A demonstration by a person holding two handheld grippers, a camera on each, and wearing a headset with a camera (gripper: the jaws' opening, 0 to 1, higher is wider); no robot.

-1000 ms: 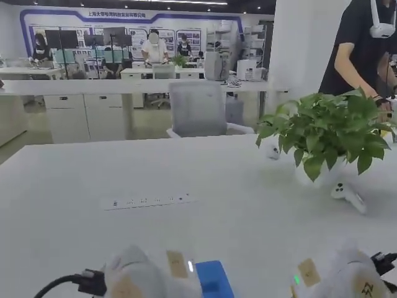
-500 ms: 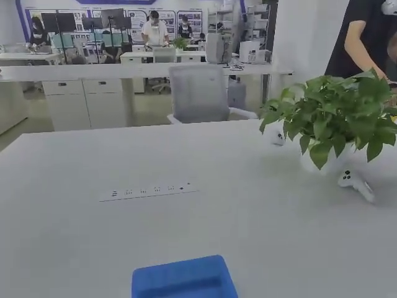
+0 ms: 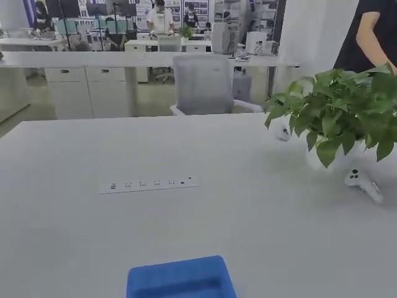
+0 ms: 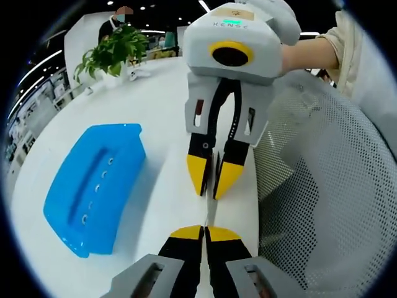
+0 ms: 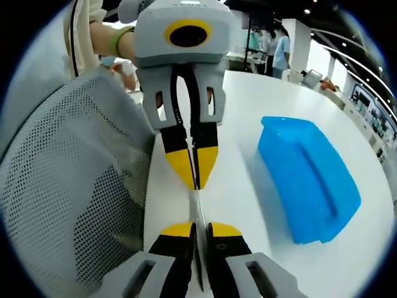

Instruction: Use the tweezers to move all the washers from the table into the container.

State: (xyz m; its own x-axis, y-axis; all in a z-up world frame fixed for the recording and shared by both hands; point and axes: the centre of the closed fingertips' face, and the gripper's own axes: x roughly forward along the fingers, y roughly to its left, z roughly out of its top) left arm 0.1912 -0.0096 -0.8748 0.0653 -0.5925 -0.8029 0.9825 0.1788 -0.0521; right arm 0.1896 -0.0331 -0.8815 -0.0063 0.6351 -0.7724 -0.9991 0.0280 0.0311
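Note:
The two grippers face each other tip to tip at the table's near edge. In the left gripper view my left gripper (image 4: 203, 231) is shut on one end of the thin metal tweezers (image 4: 211, 208). Opposite, my right gripper (image 4: 214, 186) pinches their other end. The right gripper view shows the same: right gripper (image 5: 198, 228), left gripper (image 5: 193, 180) and tweezers (image 5: 200, 208) between them. The blue container (image 4: 93, 186) (image 5: 310, 174) (image 3: 180, 279) lies beside them on the white table (image 3: 248, 211). Small round spots sit in its groove; I cannot tell whether they are washers.
A grey mesh chair back (image 4: 310, 186) (image 5: 74, 186) is close against the grippers, off the table edge. Farther back on the table are a power strip (image 3: 147, 184), a potted plant (image 3: 341, 118) and a white controller (image 3: 365, 184). A person stands at the far right.
One second ago both grippers showed at the bottom edge of the head view, in front of the blue container; they have left that view. The camera has tilted down a little.

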